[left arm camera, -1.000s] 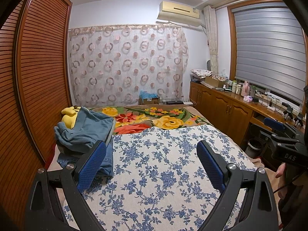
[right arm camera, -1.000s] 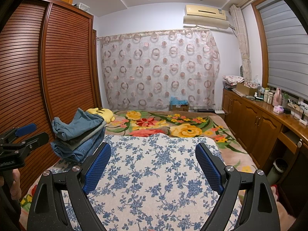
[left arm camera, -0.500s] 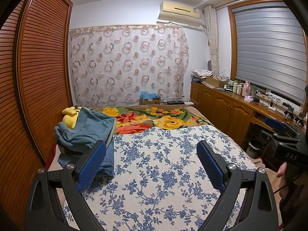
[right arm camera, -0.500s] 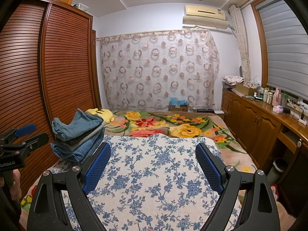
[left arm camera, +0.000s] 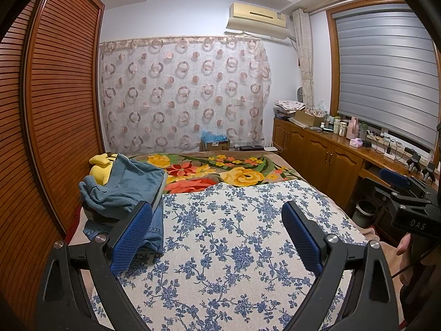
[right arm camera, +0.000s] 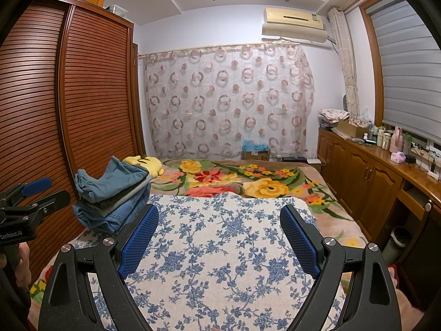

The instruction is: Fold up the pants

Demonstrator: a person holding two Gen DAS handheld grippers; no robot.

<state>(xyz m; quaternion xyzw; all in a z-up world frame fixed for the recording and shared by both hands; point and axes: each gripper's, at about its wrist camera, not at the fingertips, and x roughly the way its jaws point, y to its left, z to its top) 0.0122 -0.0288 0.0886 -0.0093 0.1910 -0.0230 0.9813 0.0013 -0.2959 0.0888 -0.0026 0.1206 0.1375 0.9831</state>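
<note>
Left gripper (left arm camera: 216, 237) and right gripper (right arm camera: 219, 238) both spread wide, nothing between the jaws, hovering over the blue-flowered sheet (left arm camera: 234, 248), which lies bare across the near bed. "DAS" is readable on the right gripper's body in the left view. Pants (right arm camera: 115, 193) lie stacked folded at the bed's left edge beside the wardrobe (right arm camera: 41, 96); long axis unclear. Cabinets (right arm camera: 366, 171) line the right side.

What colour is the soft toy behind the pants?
Yellow. The soft toy shows best in the right wrist view, behind the pants.
</note>
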